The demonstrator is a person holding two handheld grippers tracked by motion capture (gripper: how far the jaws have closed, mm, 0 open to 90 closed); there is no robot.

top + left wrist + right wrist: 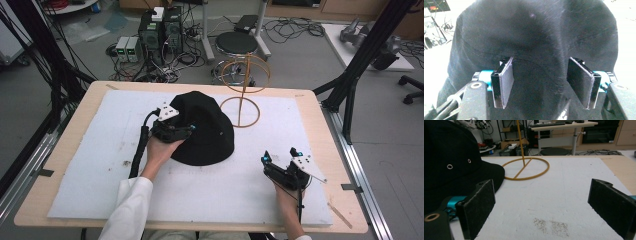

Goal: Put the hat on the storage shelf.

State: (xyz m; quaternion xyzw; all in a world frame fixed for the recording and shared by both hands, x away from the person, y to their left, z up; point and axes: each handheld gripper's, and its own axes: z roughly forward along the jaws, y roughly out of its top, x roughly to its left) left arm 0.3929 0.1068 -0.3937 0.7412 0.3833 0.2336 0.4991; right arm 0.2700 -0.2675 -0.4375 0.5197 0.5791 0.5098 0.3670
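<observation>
Your left gripper [546, 83] has its jaws spread around a fold of the black hat [536, 37]: the fabric bulges up between the two pads, yet in the left gripper view neither pad visibly presses it, so count this gripper as open with cloth between its jaws, not yet holding. The hat sits on the white mat [100, 150] near the middle of the table [65, 150], crown up, with your left gripper [186, 129] at its near left flank.

This looks like the grasping step. The next move calls for you to close until both pads pinch the crown fabric firmly, then lift; the likely goal is the yellow wire stand [244, 95] standing just beyond the hat's right side.

Your right gripper [281, 156] rests on the mat, well apart from the hat, jaws wide and holding nothing.

The high view gives you the layout: hat, stand and both hands. The left gripper view shows how the fabric lies between the pads. The right gripper view shows the hat's brim [491, 173] lying flat, two metal eyelets [449, 166] on the crown, and the stand's base ring [526, 168] just beside the brim.
</observation>
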